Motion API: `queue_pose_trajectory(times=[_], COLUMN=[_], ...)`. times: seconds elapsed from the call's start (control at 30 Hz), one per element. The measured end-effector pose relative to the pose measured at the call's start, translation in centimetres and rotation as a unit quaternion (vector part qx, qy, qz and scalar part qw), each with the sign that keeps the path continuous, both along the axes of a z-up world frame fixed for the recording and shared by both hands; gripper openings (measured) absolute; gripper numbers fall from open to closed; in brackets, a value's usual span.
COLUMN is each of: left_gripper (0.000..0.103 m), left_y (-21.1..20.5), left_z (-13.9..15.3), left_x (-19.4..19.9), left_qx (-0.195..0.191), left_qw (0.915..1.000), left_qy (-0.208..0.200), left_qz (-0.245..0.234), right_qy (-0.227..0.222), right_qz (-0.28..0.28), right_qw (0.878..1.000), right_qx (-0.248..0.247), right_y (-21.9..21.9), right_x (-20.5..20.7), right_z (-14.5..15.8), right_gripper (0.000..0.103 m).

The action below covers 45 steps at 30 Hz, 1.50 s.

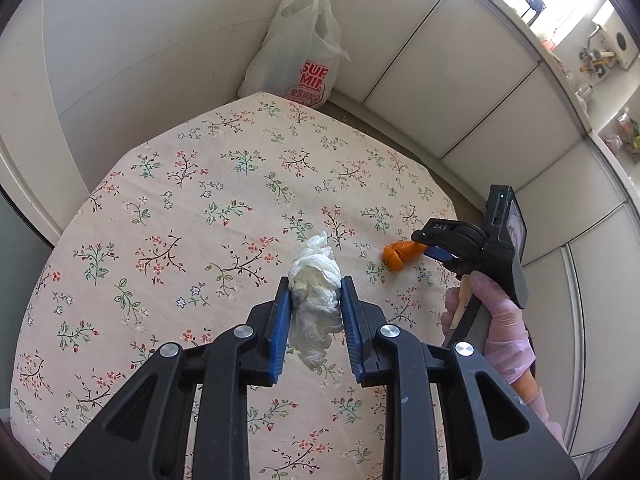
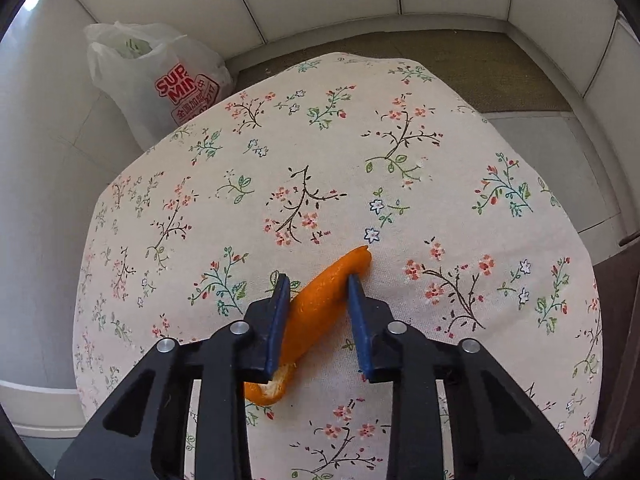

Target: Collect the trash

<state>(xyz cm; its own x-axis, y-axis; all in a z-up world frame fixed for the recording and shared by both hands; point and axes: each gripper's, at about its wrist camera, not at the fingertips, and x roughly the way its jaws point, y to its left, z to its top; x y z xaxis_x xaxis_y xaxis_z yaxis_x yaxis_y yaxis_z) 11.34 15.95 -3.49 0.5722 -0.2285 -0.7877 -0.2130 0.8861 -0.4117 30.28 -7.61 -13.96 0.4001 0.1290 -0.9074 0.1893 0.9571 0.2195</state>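
White walls round a floral cloth (image 1: pixel 168 216), bag (image 1: pixel 298 56) beyond its far edge; left gripper (image 1: pixel 315 294) clenched on tissue (image 1: pixel 316 270), right gripper (image 2: pixel 319 286) straddling peel (image 2: pixel 316 304), not plainly closed; likely to slip out sideways, being curved and askew.

Your two pieces of trash lie side by side on the table, with the bag beyond its far edge.

Between your left gripper (image 1: pixel 315 290) fingers lies the crumpled tissue (image 1: pixel 316 276); the peel (image 2: pixel 316 312) lies to its right, between your right gripper (image 2: pixel 319 292) fingers. The plastic bag (image 1: pixel 298 52) stands on the floor behind the table (image 1: pixel 160 200), against the wall.
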Motion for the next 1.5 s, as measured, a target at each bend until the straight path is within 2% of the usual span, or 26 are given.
queue_pose_trajectory(times=[0.1,0.4,0.73,1.07,1.17,1.23,1.27,1.3,1.33,1.37,1.4,1.5], left_gripper=[0.026,0.026,0.026,0.026,0.026,0.026,0.026,0.026,0.026,0.026,0.026,0.026], left_y=[-0.1,0.4,0.0,-1.8,-2.4,-3.0,-3.1,-3.3,-3.5,-3.6,-3.8,-3.6], left_z=[0.3,0.5,2.2,3.8,4.3,4.3,4.3,4.2,4.2,4.2,4.1,3.8], left_x=[-0.2,-0.5,-1.3,-2.6,-3.0,-3.2,-3.3,-3.2,-3.2,-3.2,-3.1,-2.7], left_qx=[0.003,-0.004,-0.007,0.001,0.003,0.004,0.001,-0.001,-0.002,0.000,0.001,-0.003], left_qw=[1.0000,0.9999,0.9992,0.9977,0.9969,0.9968,0.9969,0.9969,0.9968,0.9967,0.9967,0.9970], left_qy=[-0.006,-0.010,-0.038,-0.065,-0.074,-0.074,-0.074,-0.073,-0.072,-0.072,-0.072,-0.066], left_qz=[-0.002,0.001,-0.004,-0.020,-0.026,-0.028,-0.029,-0.030,-0.034,-0.037,-0.039,-0.040], right_qy=[-0.014,-0.050,-0.127,-0.213,-0.220,-0.206,-0.188,-0.168,-0.143,-0.115,-0.096,-0.015], right_qz=[0.001,0.023,0.068,0.078,0.082,0.078,0.075,0.065,0.051,0.032,0.012,-0.019], right_qw=[1.000,0.998,0.990,0.974,0.972,0.975,0.979,0.984,0.988,0.993,0.995,0.999], right_qx=[0.012,0.029,-0.009,-0.007,-0.005,-0.011,-0.012,-0.006,0.009,0.024,0.036,0.047], right_y=[-0.8,-2.0,-2.0,-5.4,-6.5,-7.0,-7.2,-7.6,-8.2,-8.7,-9.1,-9.2], right_x=[-0.6,-3.3,-8.2,-14.7,-16.2,-16.5,-16.2,-15.7,-14.9,-14.1,-13.5,-10.1], right_z=[0.6,3.1,10.4,18.2,19.2,18.8,18.1,17.0,15.6,14.0,12.4,7.2], right_gripper=[0.016,0.009,0.008,0.007,0.007,0.008,0.010,0.023,0.039,0.074,0.080,0.078])
